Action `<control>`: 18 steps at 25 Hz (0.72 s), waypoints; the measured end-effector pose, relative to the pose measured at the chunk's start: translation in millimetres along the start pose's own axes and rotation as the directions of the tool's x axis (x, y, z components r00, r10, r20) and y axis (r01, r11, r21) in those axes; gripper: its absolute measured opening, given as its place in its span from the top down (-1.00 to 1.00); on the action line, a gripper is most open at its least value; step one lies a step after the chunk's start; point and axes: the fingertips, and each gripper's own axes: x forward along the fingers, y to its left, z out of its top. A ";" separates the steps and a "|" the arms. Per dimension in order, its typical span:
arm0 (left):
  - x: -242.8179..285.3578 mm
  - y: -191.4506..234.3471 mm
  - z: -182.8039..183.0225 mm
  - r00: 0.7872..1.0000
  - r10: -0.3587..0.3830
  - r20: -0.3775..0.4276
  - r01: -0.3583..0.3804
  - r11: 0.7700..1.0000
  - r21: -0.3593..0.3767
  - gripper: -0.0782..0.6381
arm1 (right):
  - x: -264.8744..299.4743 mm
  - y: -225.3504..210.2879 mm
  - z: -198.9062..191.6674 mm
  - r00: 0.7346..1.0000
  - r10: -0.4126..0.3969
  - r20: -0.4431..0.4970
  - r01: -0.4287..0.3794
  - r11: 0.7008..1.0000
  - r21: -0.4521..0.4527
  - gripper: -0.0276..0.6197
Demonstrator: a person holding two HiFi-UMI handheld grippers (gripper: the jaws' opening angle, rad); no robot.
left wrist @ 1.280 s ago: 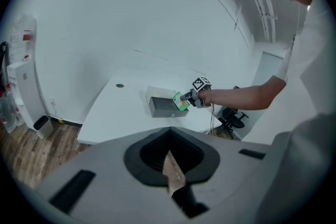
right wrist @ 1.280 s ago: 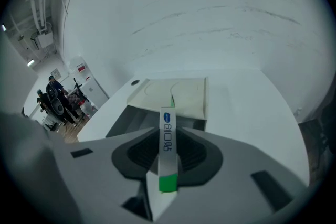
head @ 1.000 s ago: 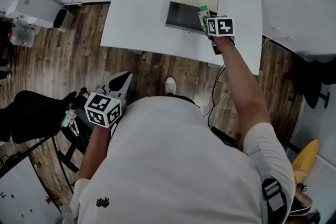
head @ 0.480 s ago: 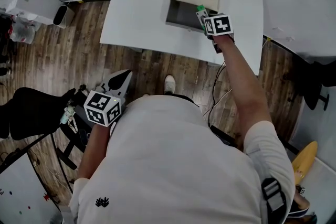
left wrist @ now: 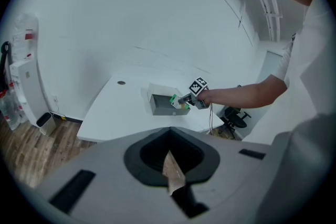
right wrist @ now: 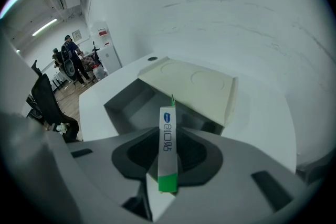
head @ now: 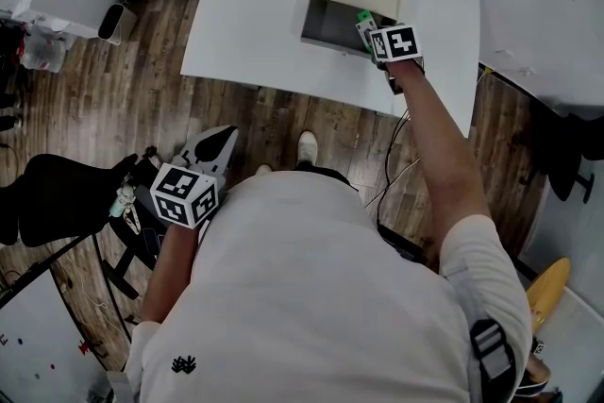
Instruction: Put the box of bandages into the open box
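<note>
- The right gripper pinches the box of bandages by its green end, and the box's long axis runs straight out from the jaws, tilted downward.
- The open box lies just ahead and below on the table, with the carton's far tip over its right-hand end.
- The left gripper, jaws pressed together and empty, hangs well apart over the floor, so the right is the nearer hand.

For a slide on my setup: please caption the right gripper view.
Right gripper clamps the box of bandages, pointing it toward the open box on the white table.
</note>
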 end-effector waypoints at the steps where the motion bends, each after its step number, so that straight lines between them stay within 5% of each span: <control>1: 0.7 0.5 0.3 1.000 0.001 -0.001 -0.001 1.000 0.000 0.77 | 1.6 -0.4 -0.3 1.000 0.001 -0.004 -0.001 1.000 -0.004 0.62; 18: 1.8 2.4 4.0 1.000 0.002 -0.007 -0.002 1.000 -0.002 0.77 | 13.6 7.2 -2.1 0.999 0.027 -0.036 -0.029 0.997 -0.073 0.60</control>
